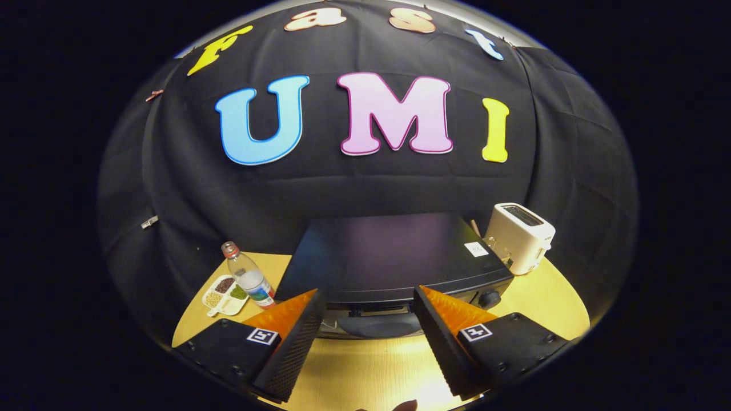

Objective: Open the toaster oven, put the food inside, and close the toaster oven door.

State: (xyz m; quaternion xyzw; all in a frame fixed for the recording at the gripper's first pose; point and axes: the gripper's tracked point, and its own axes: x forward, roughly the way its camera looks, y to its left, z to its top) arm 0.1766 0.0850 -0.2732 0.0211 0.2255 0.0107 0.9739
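Observation:
A black toaster oven [394, 257] stands on the wooden table [371, 365], seen from above and in front. Its flat top fills the middle, its front face sits just beyond my fingertips, and a round knob [490, 298] shows at its right front corner. A dark curved part, seemingly the door handle [374, 325], lies between my two fingers at the oven's lower front. My gripper [370, 299] is open, its black ribbed fingers [291, 342] spread wide to either side of that handle, touching nothing. Whether the door is shut cannot be told from here.
A white two-slot toaster [518, 237] stands to the right of the oven. On the left are a clear plastic bottle [250, 277] with a red cap and a small white divided dish [224, 294] holding beans and grains. Bare table lies in front.

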